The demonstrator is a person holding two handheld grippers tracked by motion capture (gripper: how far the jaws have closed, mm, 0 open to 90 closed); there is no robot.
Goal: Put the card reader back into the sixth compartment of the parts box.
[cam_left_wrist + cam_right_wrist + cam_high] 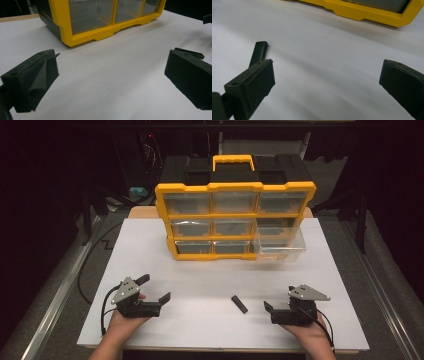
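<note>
Biggest thing here is the white rectangular tabletop board, and most of its near half is bare, so there's lots of open room around both hands. Its front edge runs just behind the person's wrists, and the side edges sit well outside both grippers.

Next down is the yellow plastic organizer cabinet with clear drawers and a yellow carry handle, standing upright toward the back of the board. Its bottom-right clear plastic drawer is pulled out toward the person, sticking past the cabinet's front face. Can't really tell from the high view whether anything's inside it, too glary.

Then the grippers. The left gripper rests low on the board at the near left, jaws spread wide with nothing between them; in the left gripper view it's just bare white surface between the black pads and the cabinet's yellow base beyond. The right gripper sits at the near right, jaws also wide apart and empty.

Smallest: the small black rectangular bar, lying flat on the board between the two grippers, much nearer the right one. In the right gripper view the bar lies just beyond the left-side jaw's tip, outside the gap, angled away.
</note>
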